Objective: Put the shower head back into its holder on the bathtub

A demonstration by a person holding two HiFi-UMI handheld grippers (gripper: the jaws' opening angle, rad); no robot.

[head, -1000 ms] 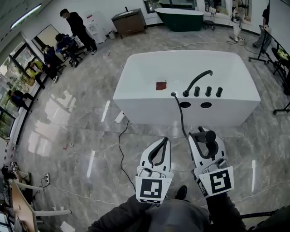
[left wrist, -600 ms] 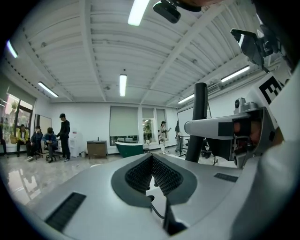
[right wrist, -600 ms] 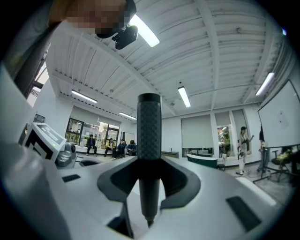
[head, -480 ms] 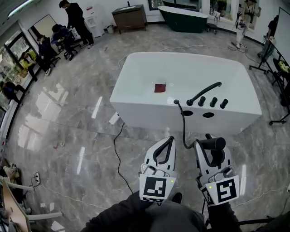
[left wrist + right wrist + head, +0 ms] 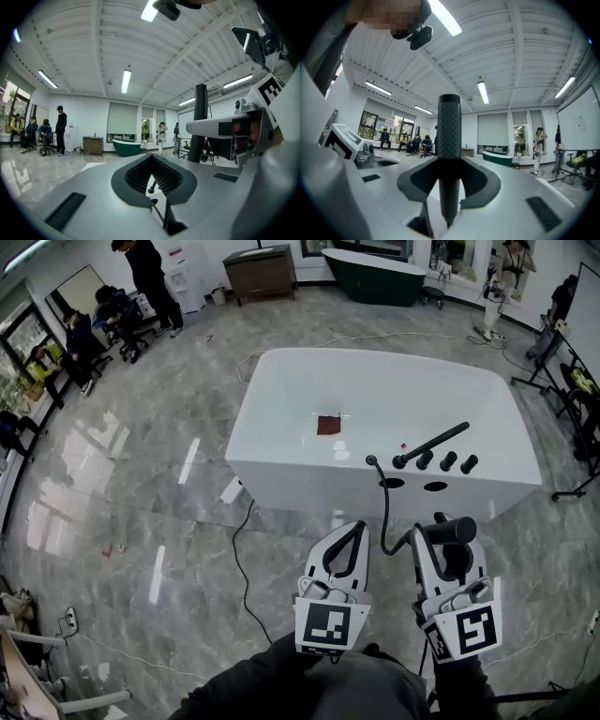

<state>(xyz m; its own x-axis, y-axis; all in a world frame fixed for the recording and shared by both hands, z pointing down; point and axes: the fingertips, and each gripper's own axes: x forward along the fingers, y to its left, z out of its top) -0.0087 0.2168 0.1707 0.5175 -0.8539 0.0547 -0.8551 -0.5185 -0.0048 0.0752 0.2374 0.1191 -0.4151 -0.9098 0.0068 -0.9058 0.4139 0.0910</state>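
The white bathtub (image 5: 281, 451) stands ahead, with a black faucet (image 5: 431, 443), black knobs (image 5: 448, 461) and two dark holes (image 5: 392, 483) on its near rim. A black hose (image 5: 385, 512) runs from that rim to the black shower head (image 5: 452, 530). My right gripper (image 5: 444, 526) is shut on the shower head, short of the tub's near side. In the right gripper view its handle (image 5: 449, 154) stands upright between the jaws of my right gripper (image 5: 446, 206). My left gripper (image 5: 353, 527) (image 5: 161, 206) is beside it, shut and empty.
A dark red square (image 5: 328, 424) lies inside the tub. A cable (image 5: 239, 559) trails over the marble floor on the left. Several people (image 5: 112, 306) are at the far left, with a brown cabinet (image 5: 264, 270) and a dark green tub (image 5: 377, 274) at the back. Stands (image 5: 572, 352) are at the right.
Both grippers have moved forward toward the near side of the tub, which now looks closer. The right one still holds the shower head, and the left stays shut.
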